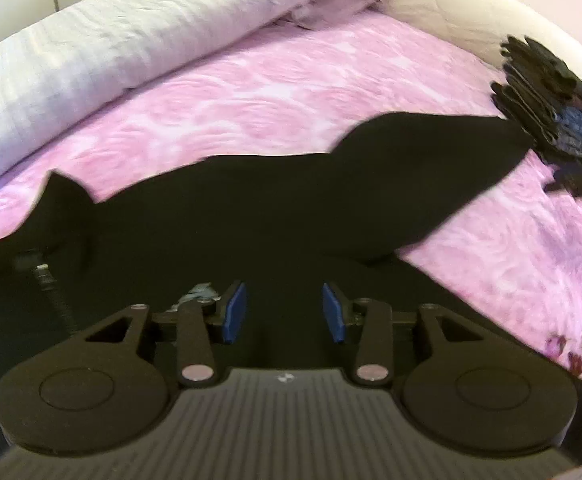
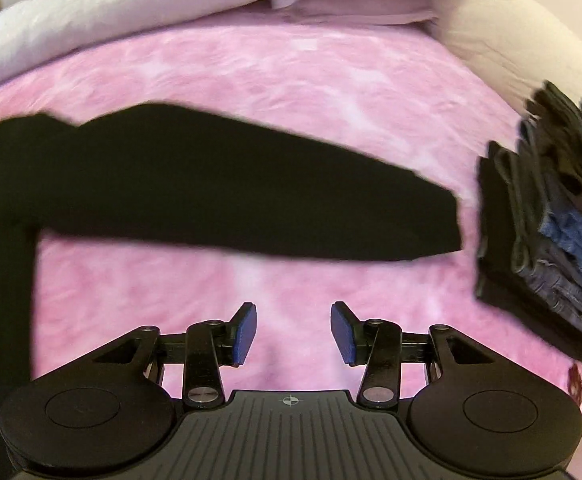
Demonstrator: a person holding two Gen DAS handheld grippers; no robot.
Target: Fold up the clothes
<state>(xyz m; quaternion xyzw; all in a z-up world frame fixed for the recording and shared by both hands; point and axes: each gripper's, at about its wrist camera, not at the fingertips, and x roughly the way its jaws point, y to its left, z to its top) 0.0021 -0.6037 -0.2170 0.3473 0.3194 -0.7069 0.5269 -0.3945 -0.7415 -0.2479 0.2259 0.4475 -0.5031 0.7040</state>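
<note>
Sleeve lies ahead of the right gripper, both grippers' fingers wide and empty; best pinch its cuff, then fold inward over the black garment under the left gripper.

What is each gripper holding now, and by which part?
Nothing is held. The left gripper is open above the black garment, with no cloth between its pads. The right gripper is open over the pink bedspread.
</note>
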